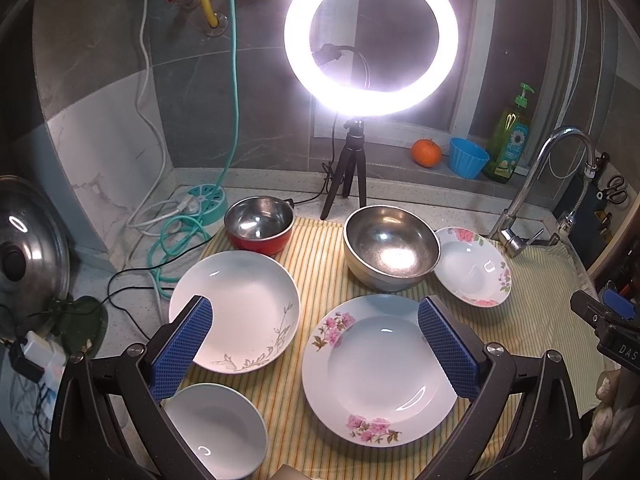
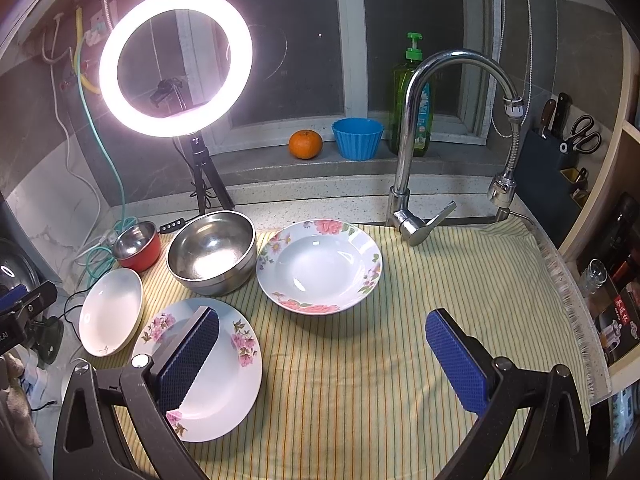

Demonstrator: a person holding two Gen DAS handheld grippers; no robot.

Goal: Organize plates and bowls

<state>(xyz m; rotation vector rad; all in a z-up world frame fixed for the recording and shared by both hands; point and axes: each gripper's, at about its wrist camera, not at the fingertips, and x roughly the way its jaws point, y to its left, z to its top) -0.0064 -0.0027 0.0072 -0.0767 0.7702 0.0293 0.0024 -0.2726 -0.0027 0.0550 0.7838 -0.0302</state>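
On a striped yellow cloth (image 1: 316, 248) lie a white plate with grey leaves (image 1: 236, 308), a big plate with pink flowers (image 1: 376, 372), a smaller flowered deep plate (image 1: 474, 266), a large steel bowl (image 1: 390, 246), a red-sided steel bowl (image 1: 259, 225) and a plain white bowl (image 1: 218, 432). My left gripper (image 1: 316, 344) is open above the two near plates. My right gripper (image 2: 322, 354) is open over bare cloth (image 2: 440, 272), its left finger above the pink-flower plate (image 2: 212, 372). The right view also shows the flowered deep plate (image 2: 318, 266) and the steel bowl (image 2: 212, 252).
A lit ring light on a tripod (image 1: 370, 36) stands behind the bowls. A tap (image 2: 420, 152) rises at the cloth's far right. An orange (image 2: 305, 144), blue cup (image 2: 357, 138) and soap bottle (image 2: 412, 96) sit on the sill. Cables and a pot lid (image 1: 28, 256) lie left.
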